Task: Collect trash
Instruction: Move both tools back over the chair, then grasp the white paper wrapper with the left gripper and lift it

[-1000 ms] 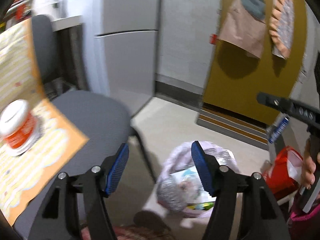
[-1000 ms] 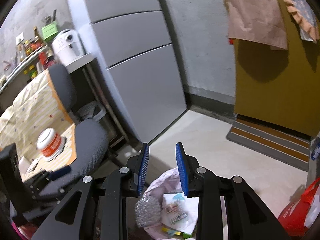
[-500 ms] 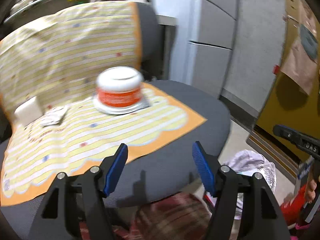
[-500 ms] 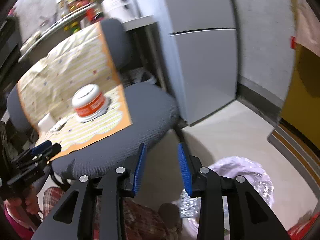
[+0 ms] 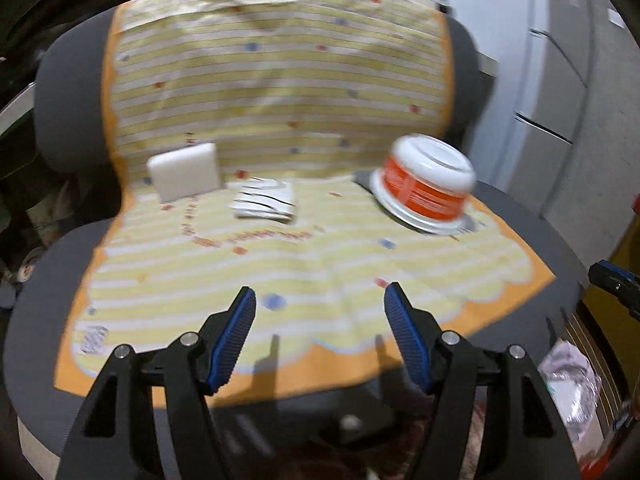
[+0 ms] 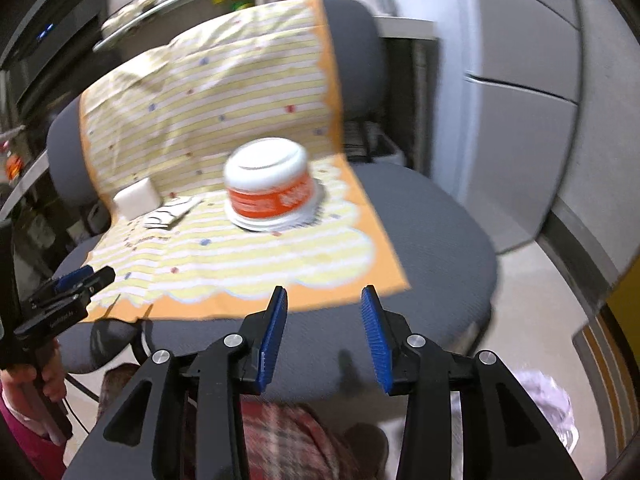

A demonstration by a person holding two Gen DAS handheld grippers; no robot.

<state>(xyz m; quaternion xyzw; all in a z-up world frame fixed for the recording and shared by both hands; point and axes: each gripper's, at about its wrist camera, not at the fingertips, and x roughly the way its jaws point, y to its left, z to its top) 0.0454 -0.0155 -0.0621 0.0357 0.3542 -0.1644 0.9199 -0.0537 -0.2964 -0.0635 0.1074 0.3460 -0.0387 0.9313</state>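
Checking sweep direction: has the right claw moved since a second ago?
Yes. The right claw swung from over the trash bag on the floor to the chair seat edge, jaws just opening, empty.

Grey chair point(image 6: 432, 216); grey cabinet point(image 6: 520, 92); pale floor point(image 6: 532, 292).

Nothing legible here. The upside-down white plastic bowl with the orange label point(image 5: 426, 184) carries white print, blurred past reading. The yellow-striped, orange-edged paper sheet point(image 5: 280, 272) on the seat shows a reddish line of lettering, also too smeared to make out.
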